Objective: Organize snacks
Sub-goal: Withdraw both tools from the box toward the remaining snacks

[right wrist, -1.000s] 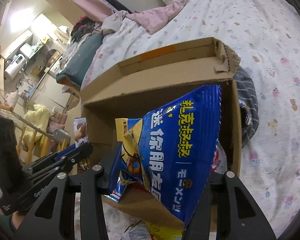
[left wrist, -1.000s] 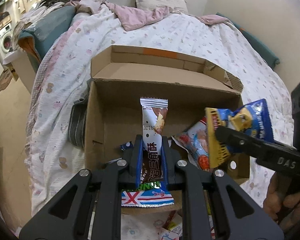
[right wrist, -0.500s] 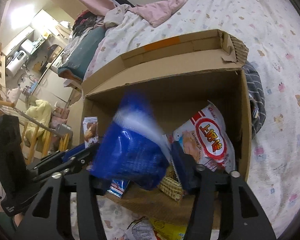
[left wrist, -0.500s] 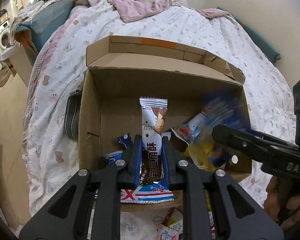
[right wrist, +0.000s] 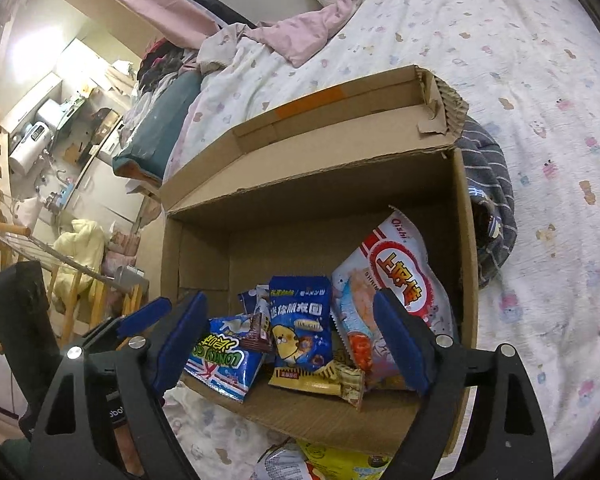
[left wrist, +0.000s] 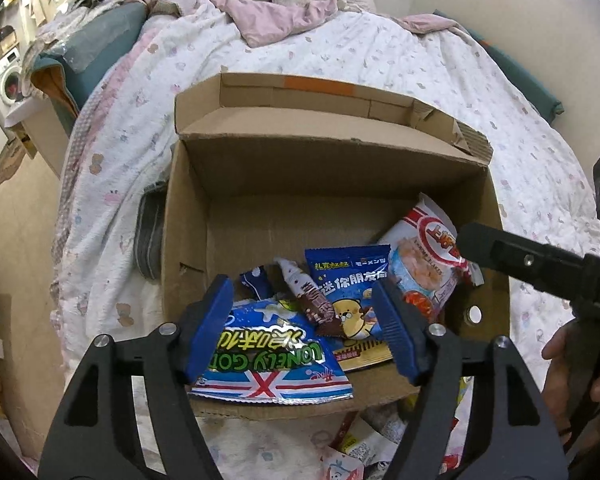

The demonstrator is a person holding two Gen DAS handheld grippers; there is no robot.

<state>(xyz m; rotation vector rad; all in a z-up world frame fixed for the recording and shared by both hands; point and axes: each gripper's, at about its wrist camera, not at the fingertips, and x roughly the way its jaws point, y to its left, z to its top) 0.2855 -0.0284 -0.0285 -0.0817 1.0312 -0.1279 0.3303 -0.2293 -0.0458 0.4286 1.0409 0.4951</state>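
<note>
An open cardboard box [left wrist: 324,168] [right wrist: 316,200] lies on the bed and holds several snack packs. A brown-and-white bar [left wrist: 314,300] [right wrist: 260,326] lies inside next to a blue bag with a yellow character [left wrist: 350,292] [right wrist: 300,320]. A blue "Lonely God" bag [left wrist: 268,356] [right wrist: 224,356] hangs over the near rim. A white-and-red shrimp chips bag [left wrist: 424,256] [right wrist: 392,280] leans at the right. My left gripper [left wrist: 306,328] is open and empty over the near rim. My right gripper [right wrist: 290,340] is open and empty; it also shows in the left wrist view [left wrist: 512,256].
More snack packs lie on the floral bedspread below the box [left wrist: 364,444] [right wrist: 332,460]. A striped grey cloth [right wrist: 488,196] lies against the box's right side. A pink blanket [left wrist: 284,20] and pillow sit at the bed's head. A washing machine [left wrist: 4,84] stands far left.
My left gripper opened and let go of the brown-and-white bar, which now lies in the box. My right gripper released the blue bag, which dropped into the box.
</note>
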